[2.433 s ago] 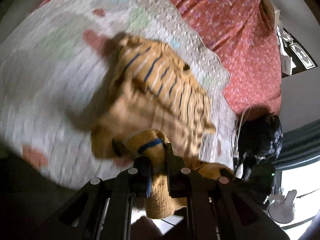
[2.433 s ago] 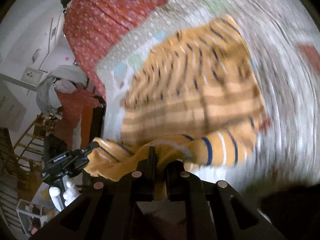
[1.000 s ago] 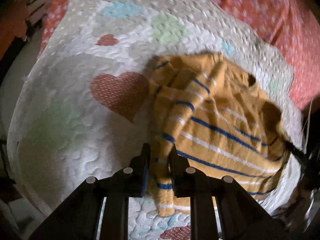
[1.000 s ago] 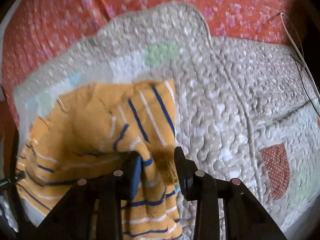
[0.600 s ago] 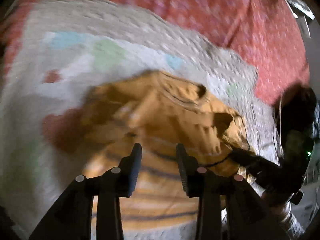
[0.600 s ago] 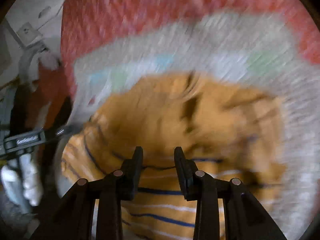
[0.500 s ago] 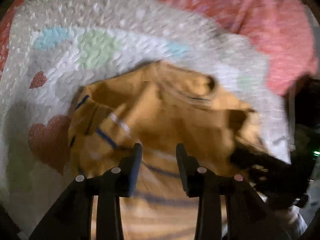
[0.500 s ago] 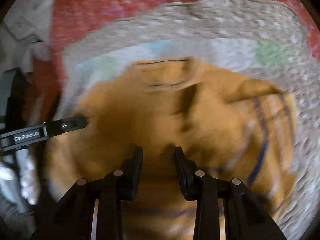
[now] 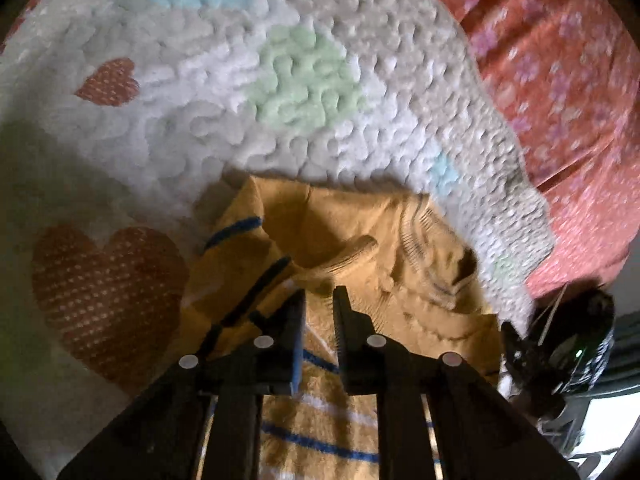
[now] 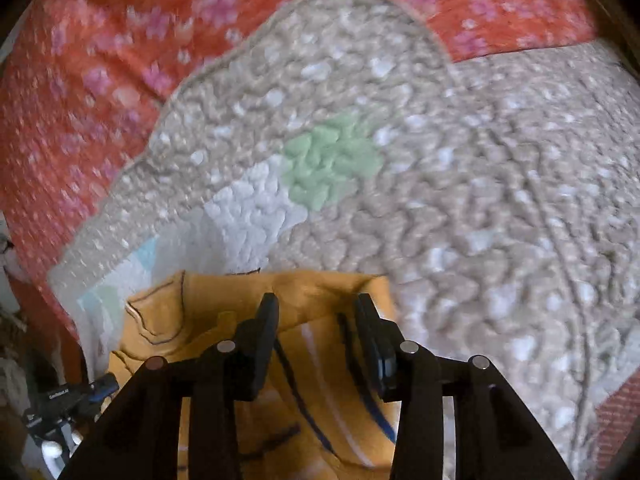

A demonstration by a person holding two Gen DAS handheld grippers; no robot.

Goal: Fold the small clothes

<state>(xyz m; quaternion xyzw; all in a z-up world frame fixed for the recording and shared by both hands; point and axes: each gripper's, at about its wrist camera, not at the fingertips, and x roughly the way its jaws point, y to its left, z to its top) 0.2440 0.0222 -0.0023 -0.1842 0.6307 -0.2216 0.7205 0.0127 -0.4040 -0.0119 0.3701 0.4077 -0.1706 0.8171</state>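
Quilt (image 9: 208, 128): sweater (image 9: 344, 240) under both open tools.

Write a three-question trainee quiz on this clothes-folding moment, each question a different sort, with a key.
1. True or false: the left gripper is clamped on the striped yellow sweater.
2. Multiple choice: the sweater lies on (A) a bare wooden floor, (B) the quilted blanket with hearts, (C) a metal tray.
3. Fill in: the right gripper has its jaws ____ above the sweater's edge.

Key
1. False: its jaws are slightly apart with nothing pinched between them.
2. B. The blanket itself lies over the red floral bedspread.
3. Open; a wide gap shows, with no cloth held.
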